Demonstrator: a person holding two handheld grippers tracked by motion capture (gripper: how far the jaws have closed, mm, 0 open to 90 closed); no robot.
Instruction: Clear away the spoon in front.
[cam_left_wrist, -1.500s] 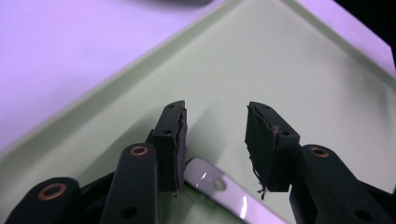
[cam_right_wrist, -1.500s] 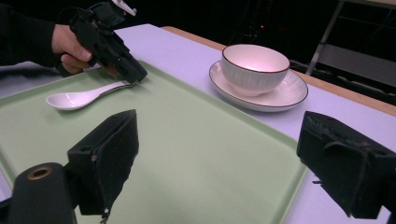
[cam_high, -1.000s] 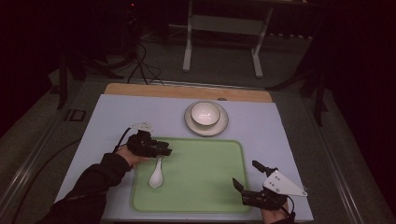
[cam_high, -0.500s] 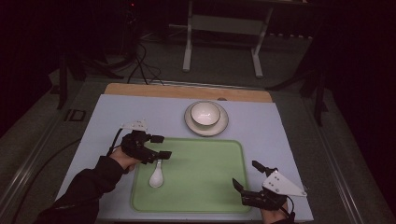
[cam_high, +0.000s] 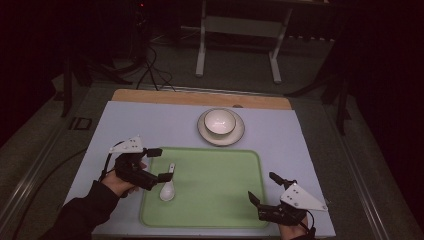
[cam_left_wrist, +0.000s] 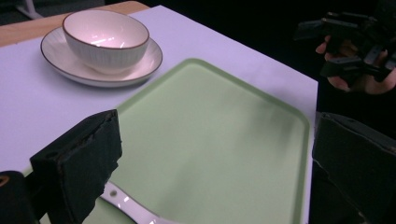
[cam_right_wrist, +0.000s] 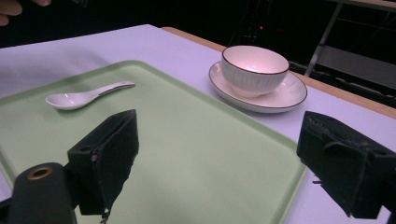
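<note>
Dark floor and metal stand legs lay behind the pale lilac table top (cam_high: 150, 125) in the high view. On it, the flat light green plastic tray (cam_high: 220, 200) carried a white ceramic soup spoon (cam_high: 167, 189) near its left edge, bowl end toward the person. Left gripper (cam_high: 159, 164) hovered just above the spoon handle, held by a hand in a dark sleeve; its jaws had just been opening and stood wide, with nothing pressed between them. Right gripper (cam_high: 260, 186) rested at the tray's near right corner, jaws also spread wide and empty. Behind the tray, a white ribbed bowl (cam_high: 220, 122) stood on a white saucer (cam_high: 235, 137).

From the left gripper view, the two black jaws were far apart, and the spoon handle (cam_left_wrist: 126, 209) lay on the tray (cam_left_wrist: 224, 154) below the left jaw, not touched.

From the right gripper view, the jaws stood wide over the tray (cam_right_wrist: 196, 154); the spoon (cam_right_wrist: 84, 97) lay well apart, and the bowl (cam_right_wrist: 254, 70) looked empty.
</note>
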